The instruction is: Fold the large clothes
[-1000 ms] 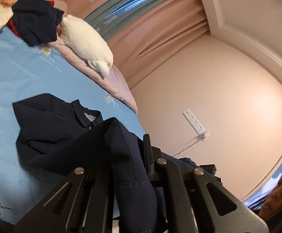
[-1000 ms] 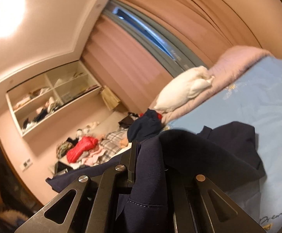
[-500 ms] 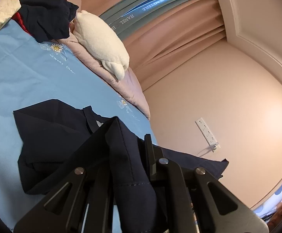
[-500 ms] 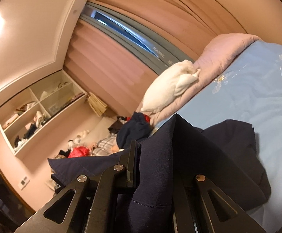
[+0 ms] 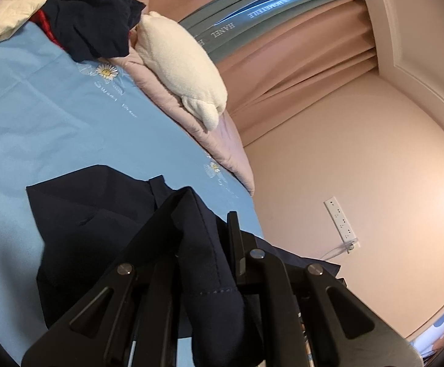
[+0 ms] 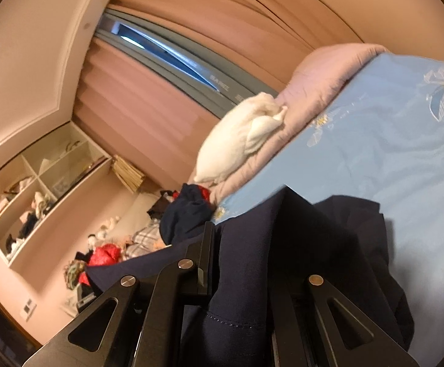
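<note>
Two grippers each pinch a fold of the same navy garment [image 5: 93, 235]: the left gripper [image 5: 203, 223] has its jaws nearly together with dark cloth bunched between them and draping back over its frame, and the right gripper [image 6: 243, 232] is clamped on another fold in the same way. The rest of the garment lies rumpled on the light blue bedspread [image 5: 38, 122], its collar end spread flat toward the middle of the bed, while a taut stretch of hem runs off past the bed's edge between the two tools.

An open wall shelf [image 6: 38, 183], seen from the right wrist, has several cubbies holding loose clothes and small items too blurred to name.

Along the bed's far edge a pink quilt [image 5: 222, 150] is rolled up, with a white pillow [image 5: 182, 67] lying on it. At one far corner sits a heap of dark blue and red clothes [image 5: 90, 15]. The blue cover between that heap and the garment is bare.

Pink curtains [image 6: 166, 116] cover the window wall, and a white power strip [image 5: 341, 220] is fixed to the plain wall past the bed's side edge. More clothes, one piece bright red [image 6: 105, 253], are piled below the shelf.
</note>
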